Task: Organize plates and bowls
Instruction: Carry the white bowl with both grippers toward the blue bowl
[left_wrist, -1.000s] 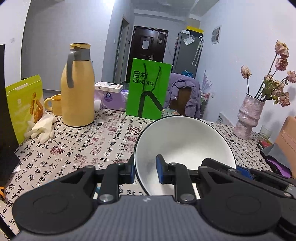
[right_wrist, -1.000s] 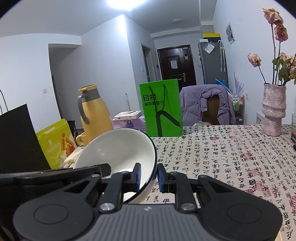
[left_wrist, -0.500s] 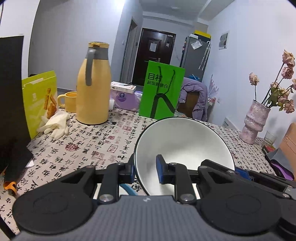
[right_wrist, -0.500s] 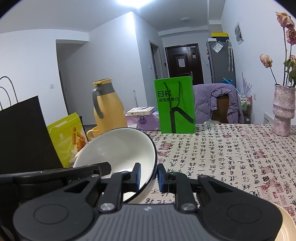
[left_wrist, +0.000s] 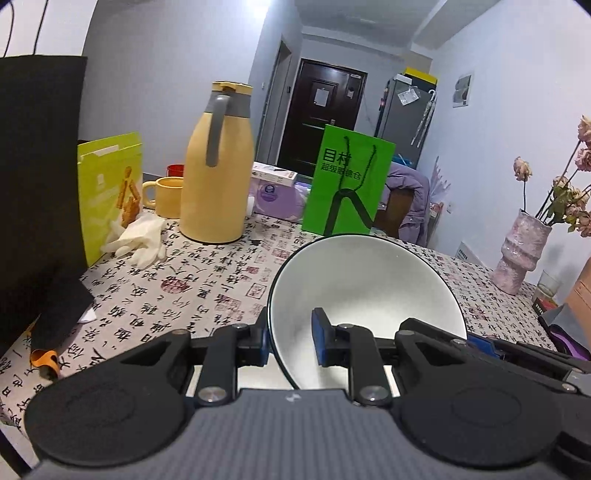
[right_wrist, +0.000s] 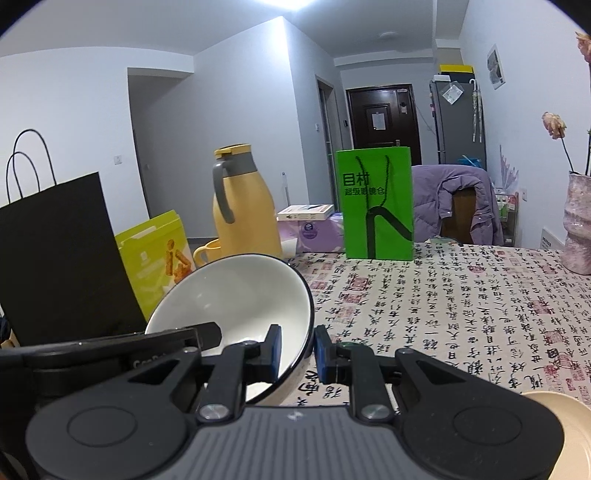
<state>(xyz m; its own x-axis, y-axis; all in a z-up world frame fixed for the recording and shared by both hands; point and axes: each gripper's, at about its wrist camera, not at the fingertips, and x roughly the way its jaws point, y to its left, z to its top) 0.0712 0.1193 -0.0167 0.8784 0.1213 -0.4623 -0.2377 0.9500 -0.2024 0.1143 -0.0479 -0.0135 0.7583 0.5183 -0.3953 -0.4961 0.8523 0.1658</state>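
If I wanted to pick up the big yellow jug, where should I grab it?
Grab the yellow jug by its grey handle, which runs down the side facing us. The body looks too wide and smooth to pinch, so come from the front and close across the handle.

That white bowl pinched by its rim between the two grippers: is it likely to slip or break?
The bowl looks glazed and glossy, so probably slippery. It seems rigid ceramic, likely to chip if dropped. The left gripper and right gripper each pinch only its thin rim, so it may tilt.
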